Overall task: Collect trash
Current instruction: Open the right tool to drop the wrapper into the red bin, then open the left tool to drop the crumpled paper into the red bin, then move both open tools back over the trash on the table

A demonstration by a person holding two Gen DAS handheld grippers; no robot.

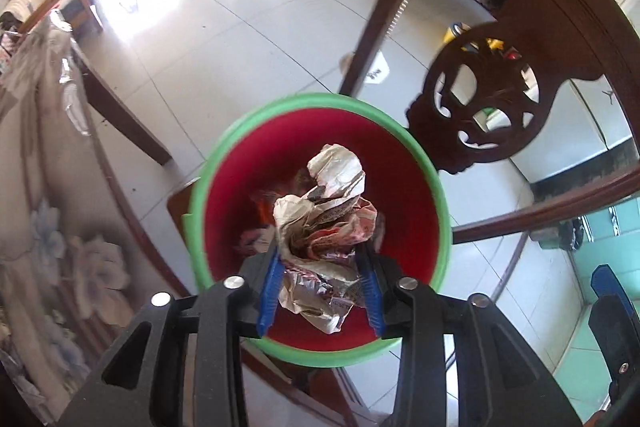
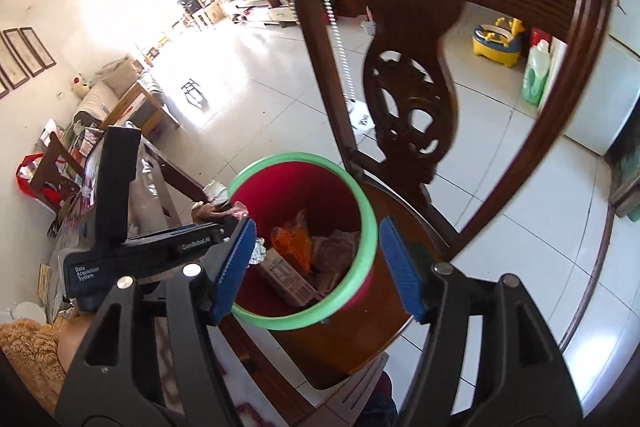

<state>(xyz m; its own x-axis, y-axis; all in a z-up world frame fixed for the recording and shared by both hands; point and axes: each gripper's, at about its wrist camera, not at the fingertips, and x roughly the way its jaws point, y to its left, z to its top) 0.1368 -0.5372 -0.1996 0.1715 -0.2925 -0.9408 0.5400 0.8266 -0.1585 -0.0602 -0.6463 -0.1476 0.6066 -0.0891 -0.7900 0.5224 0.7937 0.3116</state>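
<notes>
The left hand-held gripper (image 1: pixel 322 291) grasps crumpled paper (image 1: pixel 326 227) over the red bin (image 1: pixel 400 163) on the chair (image 2: pixel 360 339), ready to drop; the right hand-held gripper (image 2: pixel 318 267) is released, empty.

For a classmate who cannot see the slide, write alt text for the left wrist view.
The left gripper hangs over a red bin with a green rim, a crumpled paper wrapper between its blue fingers. The bin sits on a dark wooden chair on a pale tiled floor.

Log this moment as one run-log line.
left gripper: crumpled paper between fingers, above red bin | right gripper: open, empty | bin on chair
</notes>
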